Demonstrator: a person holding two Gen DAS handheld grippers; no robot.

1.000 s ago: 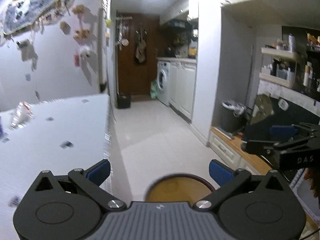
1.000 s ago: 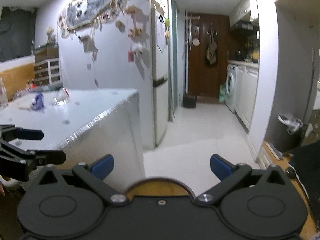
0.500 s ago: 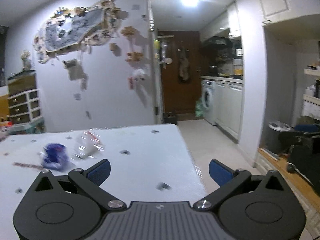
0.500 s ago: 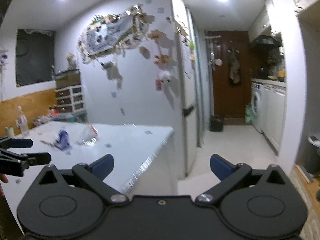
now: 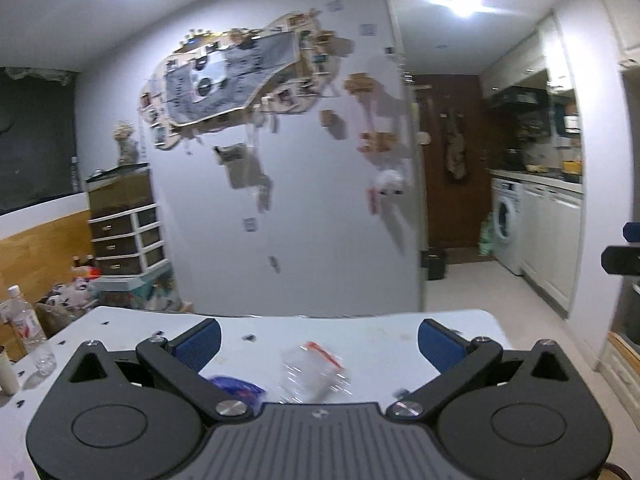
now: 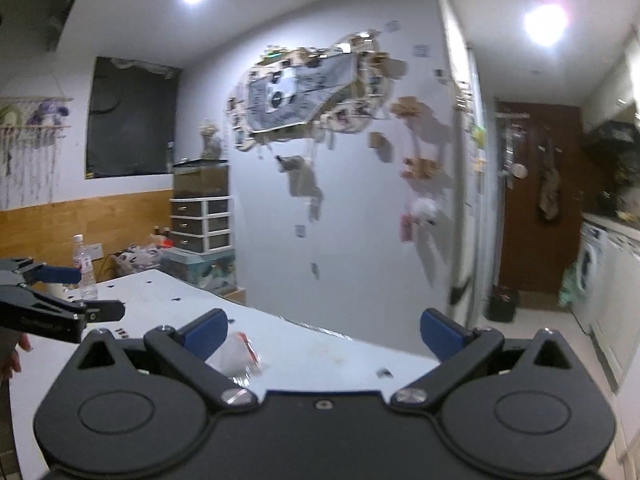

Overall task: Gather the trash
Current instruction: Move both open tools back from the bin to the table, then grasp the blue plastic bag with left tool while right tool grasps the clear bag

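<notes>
Approaching the trash, by the look of it, with nothing yet grasped. Left claw point(image 5: 319, 342) spread wide apart, blue pads clear of everything, aimed over the white bench point(image 5: 400, 344). Right claw point(image 6: 322, 334) likewise gaping and empty, hanging above the same bench from the other side. Two pieces of rubbish lying on the bench close ahead of the left claw: a crumpled clear plastic bag with a red strip point(image 5: 314, 374), roughly between the spread fingers, and a blue wrapper point(image 5: 236, 386) just beside it toward the left finger, partly hidden behind the claw body. Same clear bag showing in the right wrist view point(image 6: 238, 354), close to the right claw's left finger; blue wrapper not visible there. Both pieces blurred, so exact shape hard to tell. A plastic bottle point(image 5: 24, 330) standing upright near the far left edge of the bench, well apart from the two pieces; whether trash or not, cannot tell. No bin in either view. Next move likely calling for a lowering of one claw onto the clear bag, fingers straddling the crumpled bulk, then a firm close, since thin film slips and springs back. Care needed not to shove the blue wrapper away while closing, and to keep the two claws from crowding each other over so small a patch.
</notes>
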